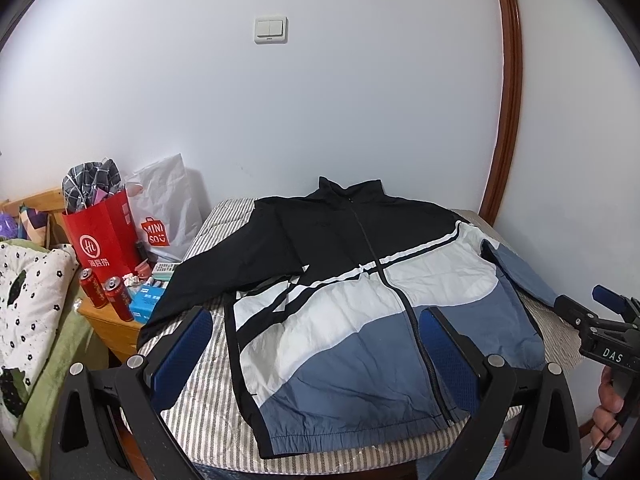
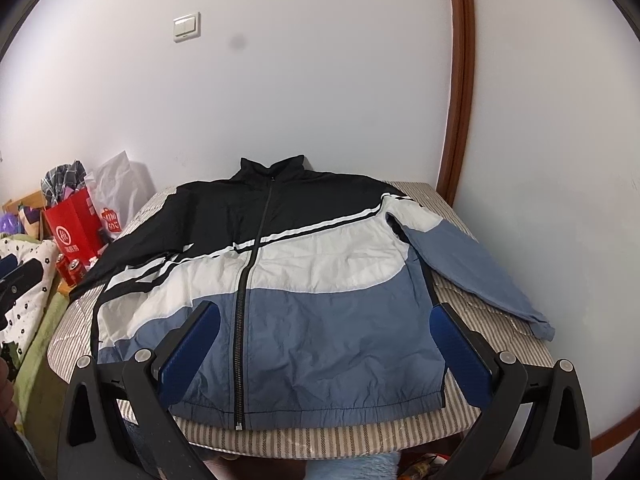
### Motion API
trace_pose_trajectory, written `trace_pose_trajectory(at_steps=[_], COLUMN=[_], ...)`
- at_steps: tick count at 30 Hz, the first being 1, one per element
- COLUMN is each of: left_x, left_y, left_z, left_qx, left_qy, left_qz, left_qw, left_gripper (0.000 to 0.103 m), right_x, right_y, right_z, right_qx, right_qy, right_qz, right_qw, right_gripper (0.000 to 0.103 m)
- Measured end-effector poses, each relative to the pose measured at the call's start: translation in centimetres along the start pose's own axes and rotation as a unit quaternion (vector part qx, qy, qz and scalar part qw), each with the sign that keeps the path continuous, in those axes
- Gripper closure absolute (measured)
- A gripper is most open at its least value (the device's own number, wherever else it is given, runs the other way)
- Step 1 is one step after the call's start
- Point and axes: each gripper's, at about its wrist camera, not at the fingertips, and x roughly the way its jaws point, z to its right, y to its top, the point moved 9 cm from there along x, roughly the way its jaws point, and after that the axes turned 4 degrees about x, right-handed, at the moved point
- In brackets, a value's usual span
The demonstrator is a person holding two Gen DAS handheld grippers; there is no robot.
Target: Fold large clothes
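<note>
Jacket (image 2: 280, 280) flat, zipped; red bag (image 1: 102, 236) and cans (image 1: 106, 292) left of it; both grippers (image 1: 316, 356) (image 2: 324, 348) wide open, empty

You can read "MINISO" on the red logo of the white plastic bag (image 1: 154, 232) by the wall. The red paper bag (image 1: 102, 236) beside it shows a round "Hi" mark above Chinese characters too small to read, and "DAS" stands on the right gripper (image 1: 612, 356) at your picture's edge.

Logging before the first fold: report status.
Left gripper and right gripper open, empty. Jacket flat on striped pad, zipped, sleeves spread. Nothing in the way.
</note>
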Motion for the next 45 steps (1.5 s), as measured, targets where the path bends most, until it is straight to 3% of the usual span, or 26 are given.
trace_pose_trajectory(at_steps=[13, 19, 30, 37, 45], left_x=[1.0, 2.0, 2.8, 4.6, 9.5], left_y=[0.4, 0.5, 2.2, 2.4, 0.4], left_z=[0.0, -0.2, -0.4, -2.1, -6.3], left_qx=[-0.008, -0.024, -0.029, -0.055, -0.077], left_qy=[-0.022, -0.040, 0.006, 0.037, 0.048], left_qz=[-0.006, -0.021, -0.030, -0.045, -0.092], left_qw=[0.9997, 0.9987, 0.9991, 0.9968, 0.9917], left_gripper=[0.000, 0.000, 0.000, 0.000, 0.001], right_x=[0.0, 0.7, 3.1, 6.2, 10.5], right_y=[1.5, 2.0, 4.1, 4.9, 4.3], right_z=[0.5, 0.8, 1.7, 1.5, 0.4], right_qx=[0.013, 0.034, 0.012, 0.000, 0.008], right_qy=[-0.013, 0.007, 0.000, 0.049, 0.071], right_qz=[0.004, -0.005, -0.003, -0.013, -0.037], right_qw=[1.000, 0.999, 1.000, 0.999, 0.997], right_gripper=[0.000, 0.000, 0.000, 0.001, 0.010])
